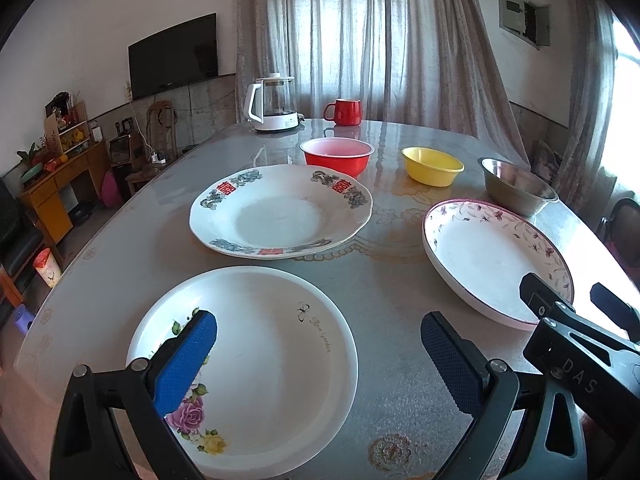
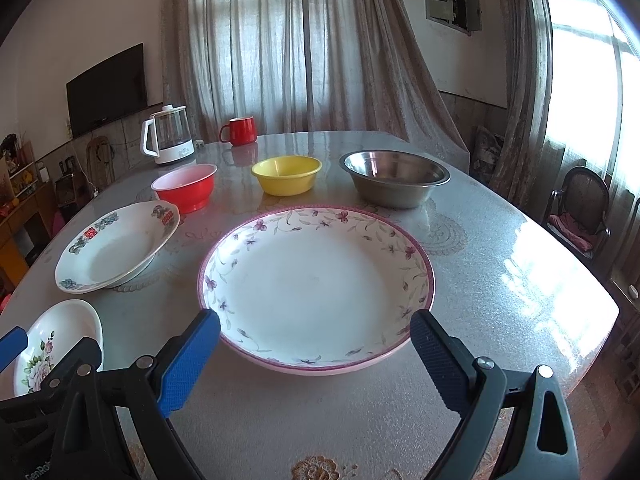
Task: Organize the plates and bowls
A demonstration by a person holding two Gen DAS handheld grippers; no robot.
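A home's living and dining room: a wall-mounted television [image 1: 174, 56], sheer curtains [image 1: 360, 40] over windows, a cluttered wooden sideboard [image 1: 60, 184], and a kettle [image 1: 274, 104] on the worktop [image 1: 400, 360].

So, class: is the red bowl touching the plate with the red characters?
Cannot tell. In both wrist views the red bowl overlaps the rim of the red-character plate, so neither contact nor a gap shows.

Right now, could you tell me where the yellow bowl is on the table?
The yellow bowl stands in the far row, between the red bowl on its left and the steel bowl on its right, just beyond the pink-rimmed plate.
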